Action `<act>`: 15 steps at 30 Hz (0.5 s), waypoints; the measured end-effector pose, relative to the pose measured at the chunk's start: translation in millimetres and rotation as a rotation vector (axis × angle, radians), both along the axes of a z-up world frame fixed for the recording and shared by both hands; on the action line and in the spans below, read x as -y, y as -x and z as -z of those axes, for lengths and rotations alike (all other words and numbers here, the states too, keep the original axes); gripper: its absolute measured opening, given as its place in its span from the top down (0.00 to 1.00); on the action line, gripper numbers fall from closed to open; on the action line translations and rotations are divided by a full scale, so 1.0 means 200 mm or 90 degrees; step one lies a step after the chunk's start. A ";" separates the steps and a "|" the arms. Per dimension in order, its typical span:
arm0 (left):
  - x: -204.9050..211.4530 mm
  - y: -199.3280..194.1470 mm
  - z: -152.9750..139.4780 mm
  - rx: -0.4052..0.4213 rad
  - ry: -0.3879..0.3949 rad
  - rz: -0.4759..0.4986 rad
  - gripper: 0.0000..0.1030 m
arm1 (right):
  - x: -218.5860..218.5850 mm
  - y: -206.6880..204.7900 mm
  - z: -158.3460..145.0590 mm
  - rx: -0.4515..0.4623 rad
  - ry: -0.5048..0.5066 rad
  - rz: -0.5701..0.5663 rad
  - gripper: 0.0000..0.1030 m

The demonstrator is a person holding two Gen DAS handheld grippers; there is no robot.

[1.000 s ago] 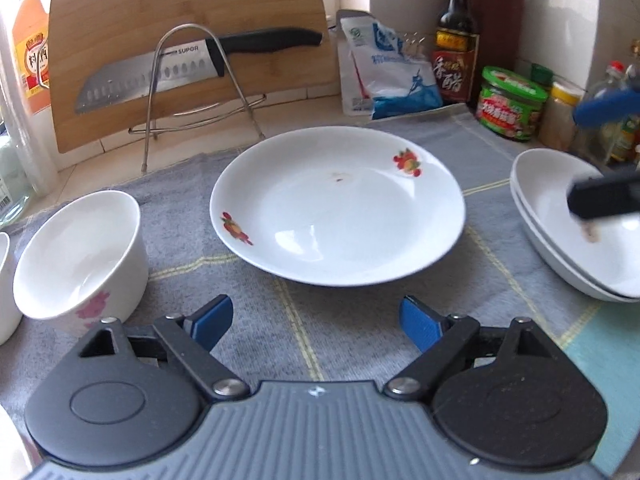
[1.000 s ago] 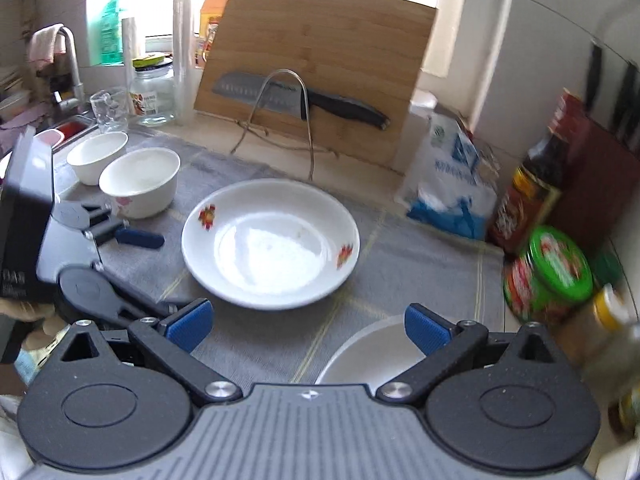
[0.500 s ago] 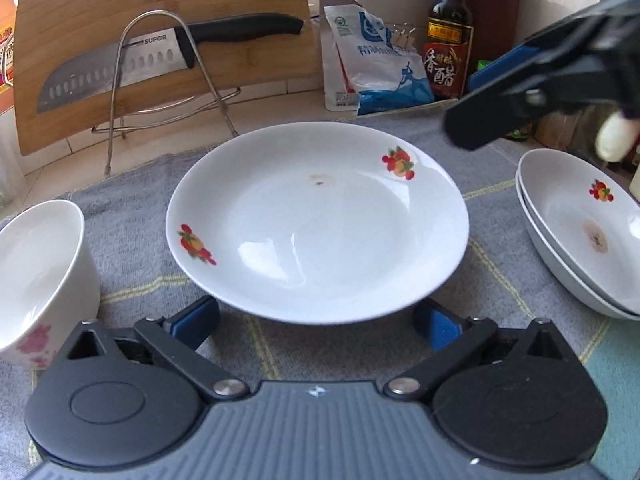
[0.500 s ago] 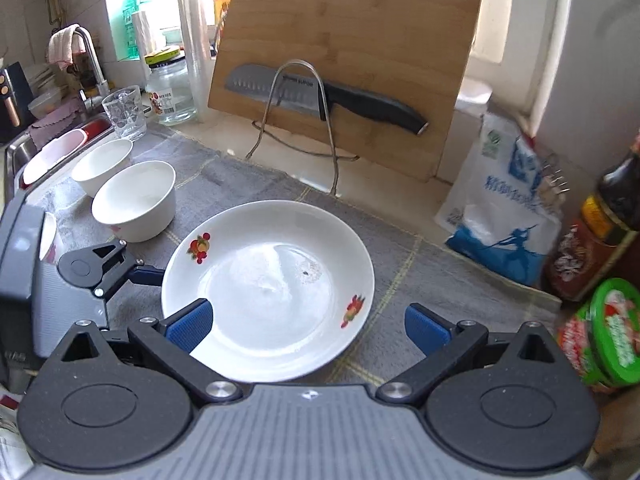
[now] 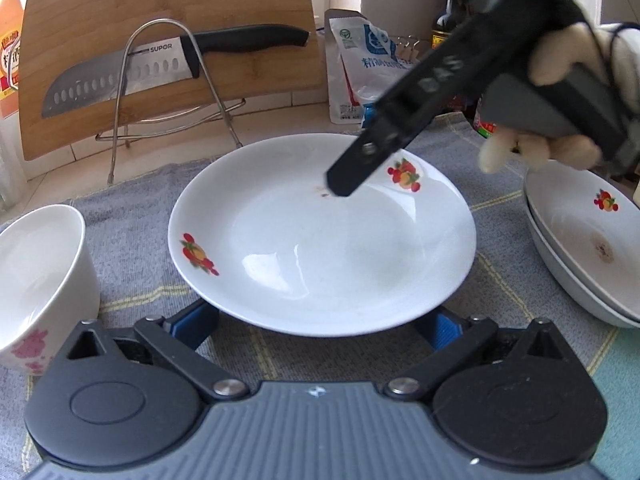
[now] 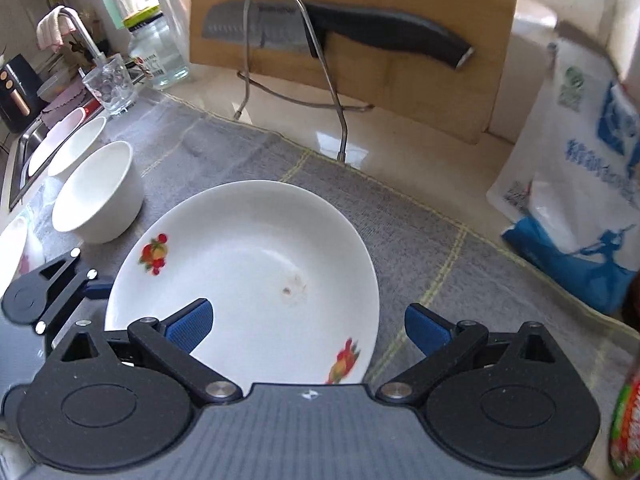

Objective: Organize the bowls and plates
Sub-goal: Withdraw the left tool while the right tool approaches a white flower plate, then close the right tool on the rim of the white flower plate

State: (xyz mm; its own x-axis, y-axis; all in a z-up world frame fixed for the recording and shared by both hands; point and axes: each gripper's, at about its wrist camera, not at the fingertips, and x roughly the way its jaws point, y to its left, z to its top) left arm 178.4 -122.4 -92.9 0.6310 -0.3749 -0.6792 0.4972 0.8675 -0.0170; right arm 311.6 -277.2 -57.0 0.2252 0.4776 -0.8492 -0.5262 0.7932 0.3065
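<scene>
1. Plate point(image 5: 320, 248): round, glossy white ceramic, shallow dish form, fruit decals on the rim, small brown speck near centre. It sits on a grey woven cloth point(image 5: 132, 216) with thin yellow grid lines, covering the tabletop.
2. Left of the plate: deep white bowl point(image 5: 40, 280), smooth, with a pink print on its outer wall. Right of the plate: two stacked white plates point(image 5: 580, 256) of the same pattern.
3. Left tongs point(image 5: 320, 326): spread wide, blue ribbed pads either side of the plate's near rim, tucked under its edge.
4. Right tongs point(image 6: 306, 326): spread, hovering over the plate; nothing pinched.
5. Versus 0.5 s ago: the right tongs have come in over the plate's far side, and the left tongs have moved closer.
</scene>
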 end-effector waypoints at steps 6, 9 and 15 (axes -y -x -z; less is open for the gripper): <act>0.00 0.02 0.00 0.009 0.005 0.000 0.00 | -0.03 -0.05 0.05 -0.032 -0.022 0.022 0.00; 0.00 0.02 0.00 0.010 0.006 0.001 0.00 | -0.03 -0.08 0.06 -0.045 -0.029 0.026 0.00; 0.00 0.02 -0.01 0.001 0.000 0.006 0.00 | -0.05 -0.14 0.06 -0.051 -0.029 -0.022 0.00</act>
State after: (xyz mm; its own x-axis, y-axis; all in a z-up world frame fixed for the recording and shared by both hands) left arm 174.8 -123.2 -91.5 0.6288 -0.3811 -0.6778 0.5057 0.8626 -0.0158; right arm 339.2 -267.7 -68.8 0.1401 0.5227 -0.8409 -0.5246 0.7595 0.3847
